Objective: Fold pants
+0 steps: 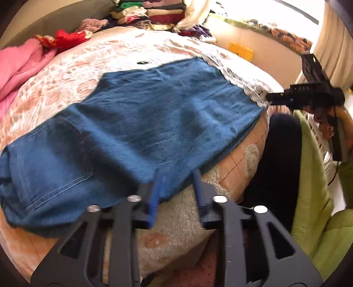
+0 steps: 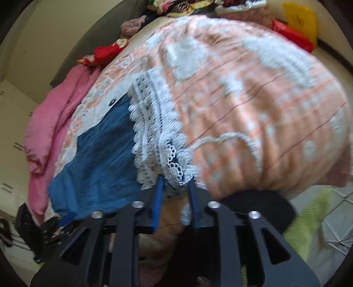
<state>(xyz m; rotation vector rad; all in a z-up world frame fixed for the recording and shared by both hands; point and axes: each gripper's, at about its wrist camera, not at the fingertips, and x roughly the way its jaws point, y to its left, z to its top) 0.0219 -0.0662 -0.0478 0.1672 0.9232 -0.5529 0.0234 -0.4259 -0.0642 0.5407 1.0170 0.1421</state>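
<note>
so the blue denim pants [image 1: 141,123] are lying flat across the bed, waistband and back pocket to the left of the left wrist view, lace-trimmed hems [image 2: 154,132] off to the right, and both grippers are sitting at the near edge, which I'm guessing is so they can lift that long side and fold it over. the left gripper [image 1: 177,176] is hovering with its blue fingers [image 1: 156,187] spread a bit, tips right at the near hem of the denim, nothing pinched as far as I can tell. the right gripper [image 2: 175,183] is doing the same at the lace end, fingers parted with the white lace edge hanging just at the tips, not squeezed. the peach and white floral bedspread [image 2: 253,106] is looking soft and lumpy, so folds are probably going to slide. a pink blanket [image 1: 19,66] is bunching along the far left, and stacked clothes [image 1: 152,13] are piling up by the wall
</note>
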